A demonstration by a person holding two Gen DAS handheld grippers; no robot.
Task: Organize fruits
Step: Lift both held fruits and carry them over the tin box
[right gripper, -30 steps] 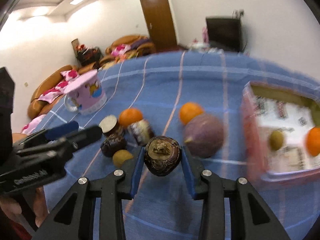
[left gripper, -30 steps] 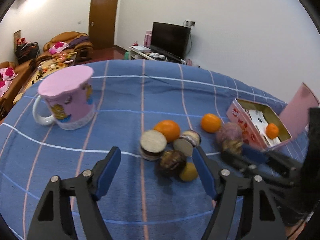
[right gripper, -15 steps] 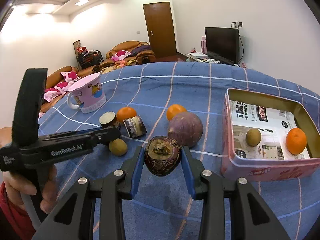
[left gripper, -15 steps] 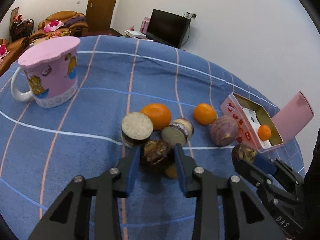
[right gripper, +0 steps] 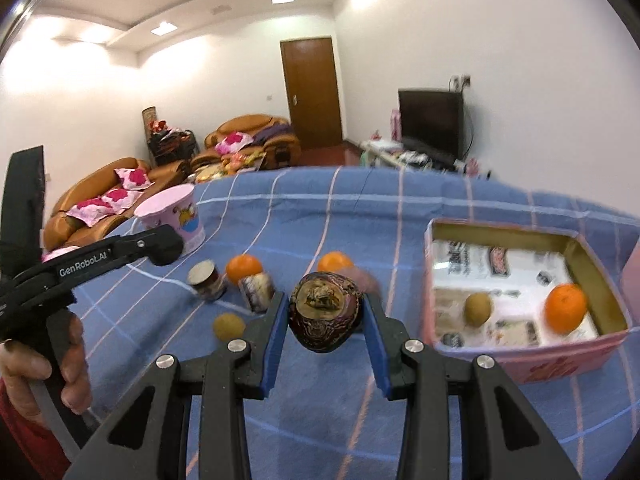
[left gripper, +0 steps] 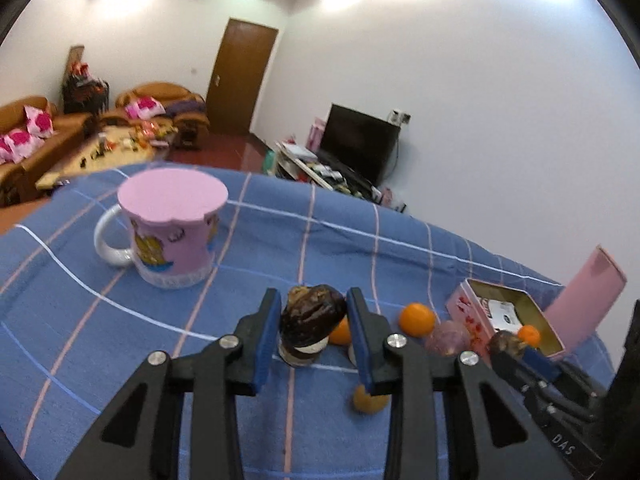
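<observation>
My left gripper (left gripper: 314, 334) is shut on a dark brown wrinkled fruit (left gripper: 312, 314) and holds it above the blue checked cloth. My right gripper (right gripper: 326, 320) is shut on another dark brown fruit (right gripper: 326, 312), held left of the open pink tin (right gripper: 520, 354). The tin holds an orange (right gripper: 566, 306) and a small green-brown fruit (right gripper: 478, 309). On the cloth lie two oranges (right gripper: 244, 266) (right gripper: 334, 261), a purple fruit (left gripper: 448, 336), two cut round pieces (right gripper: 206, 278) (right gripper: 258, 290) and a small yellowish fruit (right gripper: 229, 325).
A pink mug (left gripper: 172, 228) with a pink lid stands on the cloth at the left. The tin's lid (left gripper: 584, 304) stands open at the far right. Sofas, a door and a TV are behind the table.
My left gripper closed on the dark fruit and lifted it off the cloth. My right gripper still holds its fruit and has risen and shifted a little.
</observation>
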